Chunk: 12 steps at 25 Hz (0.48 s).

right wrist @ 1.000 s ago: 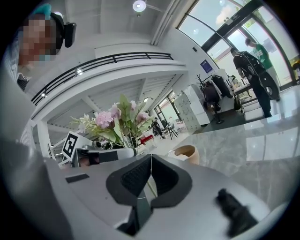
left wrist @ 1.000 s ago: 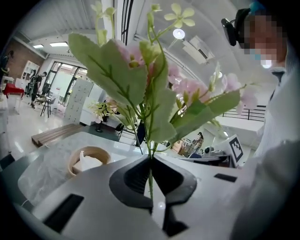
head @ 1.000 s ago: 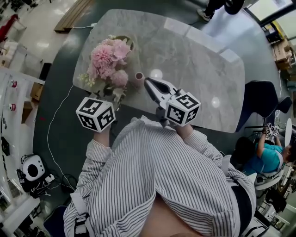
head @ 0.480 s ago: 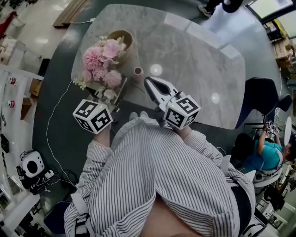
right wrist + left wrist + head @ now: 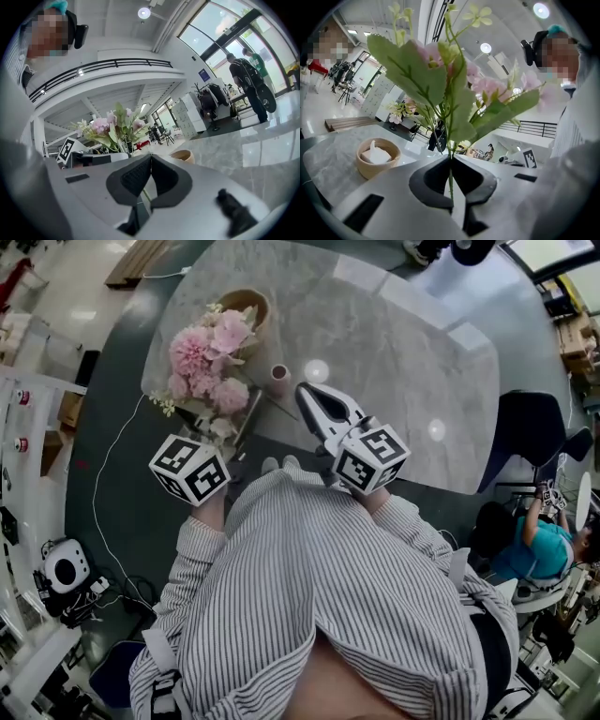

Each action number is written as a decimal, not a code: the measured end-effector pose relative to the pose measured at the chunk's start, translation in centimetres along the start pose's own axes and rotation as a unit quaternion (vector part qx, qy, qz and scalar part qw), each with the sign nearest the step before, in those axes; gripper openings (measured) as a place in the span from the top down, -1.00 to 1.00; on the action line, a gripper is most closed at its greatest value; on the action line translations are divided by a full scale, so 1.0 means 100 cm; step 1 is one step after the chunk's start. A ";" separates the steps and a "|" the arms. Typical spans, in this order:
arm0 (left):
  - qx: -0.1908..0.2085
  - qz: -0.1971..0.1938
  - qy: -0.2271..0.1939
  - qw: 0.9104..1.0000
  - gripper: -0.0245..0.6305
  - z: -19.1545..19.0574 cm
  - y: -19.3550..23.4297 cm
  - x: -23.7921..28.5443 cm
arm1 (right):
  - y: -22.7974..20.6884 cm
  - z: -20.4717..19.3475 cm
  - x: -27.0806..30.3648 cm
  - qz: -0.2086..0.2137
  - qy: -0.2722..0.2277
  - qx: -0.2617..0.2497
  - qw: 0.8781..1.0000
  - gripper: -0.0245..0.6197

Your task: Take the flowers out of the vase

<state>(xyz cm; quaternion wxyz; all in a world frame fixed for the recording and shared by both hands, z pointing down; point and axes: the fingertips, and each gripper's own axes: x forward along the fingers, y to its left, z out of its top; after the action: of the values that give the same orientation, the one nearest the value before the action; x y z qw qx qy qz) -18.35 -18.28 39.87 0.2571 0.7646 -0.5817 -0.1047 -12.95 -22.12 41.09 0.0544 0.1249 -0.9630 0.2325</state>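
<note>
The left gripper [image 5: 451,159] is clamping its jaws tight on the thin green stem [image 5: 451,180] of the flowers [image 5: 208,362]. The pink bunch is leaning out over the left end of the marble table [image 5: 403,352], out of the small pink vase [image 5: 279,379] that is standing on the table just beside it. The right gripper [image 5: 151,158] is hovering with its jaws pressed together and its tips near the vase, and a wooden bowl [image 5: 246,304] is sitting just beyond the flowers.
</note>
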 end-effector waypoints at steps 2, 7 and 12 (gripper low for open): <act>0.001 0.000 0.000 1.000 0.85 -0.001 0.001 -0.001 | -0.001 -0.002 0.000 -0.004 0.000 0.002 1.000 0.88; 0.004 -0.002 -0.005 1.000 0.85 -0.001 0.001 -0.001 | -0.003 -0.002 -0.001 -0.008 0.001 0.001 1.000 0.88; 0.003 -0.005 -0.002 1.000 0.85 -0.001 -0.002 0.000 | 0.000 -0.005 -0.002 -0.010 0.014 -0.014 1.000 0.88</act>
<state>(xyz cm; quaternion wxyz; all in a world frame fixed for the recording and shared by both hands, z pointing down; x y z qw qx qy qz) -18.16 -18.19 39.91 0.2533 0.7683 -0.5783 -0.1055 -12.75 -21.89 41.54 0.0719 0.1310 -0.9639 0.2204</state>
